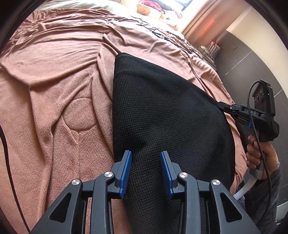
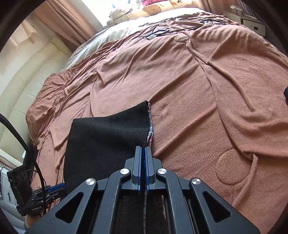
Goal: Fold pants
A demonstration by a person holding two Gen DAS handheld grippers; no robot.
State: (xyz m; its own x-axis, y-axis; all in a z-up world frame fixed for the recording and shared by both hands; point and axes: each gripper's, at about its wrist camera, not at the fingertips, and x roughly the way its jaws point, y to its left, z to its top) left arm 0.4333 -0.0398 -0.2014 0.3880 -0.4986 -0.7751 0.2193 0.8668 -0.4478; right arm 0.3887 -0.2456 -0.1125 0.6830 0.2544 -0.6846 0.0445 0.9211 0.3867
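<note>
The black knit pants (image 1: 162,108) lie on a brownish-pink blanket (image 1: 54,90), with one corner lifted off it. In the left wrist view my left gripper (image 1: 145,158) has its blue pads apart. A ridge of the black fabric runs between them, and I see no squeeze on it. My right gripper (image 1: 219,104) pinches the pants' right corner, with a hand (image 1: 255,153) on its grip. In the right wrist view my right gripper (image 2: 143,149) is shut on the edge of the pants (image 2: 108,133), whose checked lining shows. My left gripper (image 2: 60,189) sits at the fabric's lower left edge.
The blanket (image 2: 216,90) is wrinkled, with round sewn patches. Thin black cables and a white plug (image 2: 153,36) lie on it farther back. Bear-print pillows (image 1: 154,10) are at the head of the bed. A dark panelled wall (image 1: 243,59) stands beside the bed.
</note>
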